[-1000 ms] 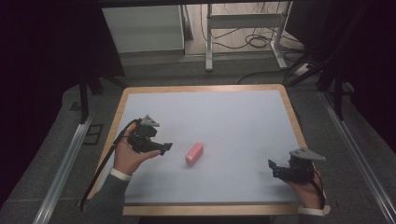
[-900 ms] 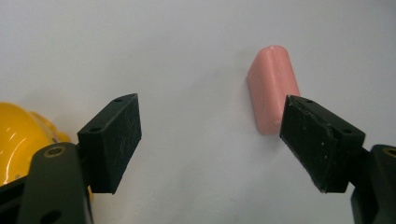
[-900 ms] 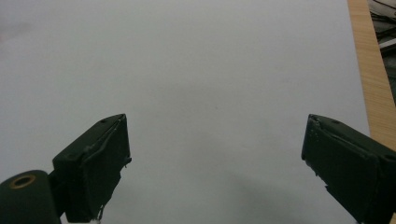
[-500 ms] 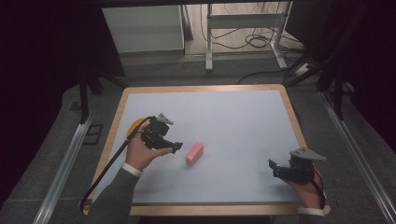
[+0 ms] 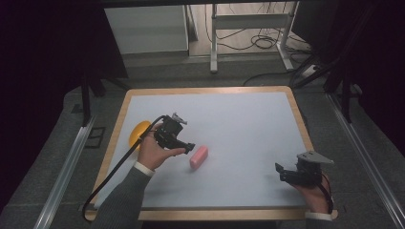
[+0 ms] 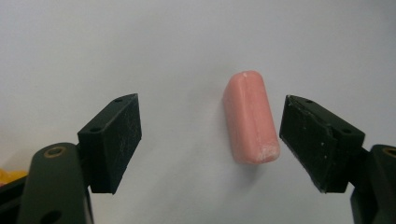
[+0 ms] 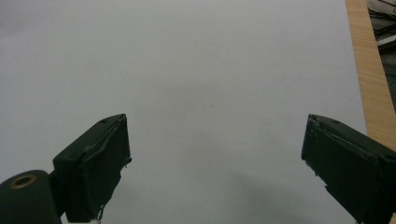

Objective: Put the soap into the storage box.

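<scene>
the pink block [image 6: 251, 123] lies on the white table [image 5: 248, 124], between the left gripper's [image 6: 210, 140] parted jaws, nearer one. it looks small, light, firm, perhaps waxy-slick; best pinched across its long sides. the right gripper [image 7: 215, 163], well apart from the block, gapes empty.

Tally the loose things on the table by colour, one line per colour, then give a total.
Pink: 1, the pink block, lying near the left gripper.
Yellow: 1, the yellow object, partly hidden behind the left hand; I cannot tell what it is.
Total: 2
</scene>
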{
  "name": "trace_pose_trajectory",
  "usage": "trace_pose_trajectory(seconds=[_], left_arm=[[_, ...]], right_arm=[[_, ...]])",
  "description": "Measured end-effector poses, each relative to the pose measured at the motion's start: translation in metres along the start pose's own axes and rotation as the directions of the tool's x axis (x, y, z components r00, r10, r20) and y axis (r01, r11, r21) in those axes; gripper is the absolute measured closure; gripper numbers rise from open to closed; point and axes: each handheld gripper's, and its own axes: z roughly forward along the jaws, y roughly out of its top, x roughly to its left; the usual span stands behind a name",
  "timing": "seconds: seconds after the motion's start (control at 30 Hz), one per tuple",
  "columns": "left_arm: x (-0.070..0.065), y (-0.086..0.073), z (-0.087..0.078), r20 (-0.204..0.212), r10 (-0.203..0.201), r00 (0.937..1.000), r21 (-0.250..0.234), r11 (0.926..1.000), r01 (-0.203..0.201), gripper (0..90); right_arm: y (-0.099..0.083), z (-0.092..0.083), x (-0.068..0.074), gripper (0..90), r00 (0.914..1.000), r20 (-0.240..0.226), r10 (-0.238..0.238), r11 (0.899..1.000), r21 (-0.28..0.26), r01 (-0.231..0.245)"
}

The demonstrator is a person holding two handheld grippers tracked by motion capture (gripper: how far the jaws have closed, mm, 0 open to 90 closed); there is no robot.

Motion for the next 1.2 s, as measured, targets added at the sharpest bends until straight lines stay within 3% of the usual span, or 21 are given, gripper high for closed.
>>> trace_pose_trajectory(seconds=[0.37,0.43,0.63,1.07,1.2], left_arm=[[-0.012,0.0,0.021,0.015,0.002,0.9999,0.045,0.999,-0.003,23.9],[-0.016,0.001,0.028,-0.004,0.007,1.0,0.084,0.9965,-0.007,25.3],[-0.026,0.007,0.037,0.003,0.021,0.9998,0.102,0.9945,-0.022,25.2],[-0.032,0.007,0.058,0.012,0.002,0.9999,0.137,0.9906,-0.003,28.5],[-0.032,0.006,0.07,0.012,-0.012,0.9999,0.155,0.9879,0.01,35.6]], right_arm=[[0.0,0.001,0.001,7.6,1.0,0.0,-0.004,1.0,0.005,0.004],[0.0,0.002,0.001,7.6,1.0,0.0,-0.004,1.0,0.005,0.004],[-0.001,0.002,0.001,7.7,1.0,0.002,-0.004,1.0,0.009,0.003],[-0.001,0.003,0.001,7.6,1.0,0.007,-0.006,1.0,0.014,0.006],[-0.002,0.004,0.002,7.6,0.9999,0.009,-0.011,1.0,0.021,0.011]])
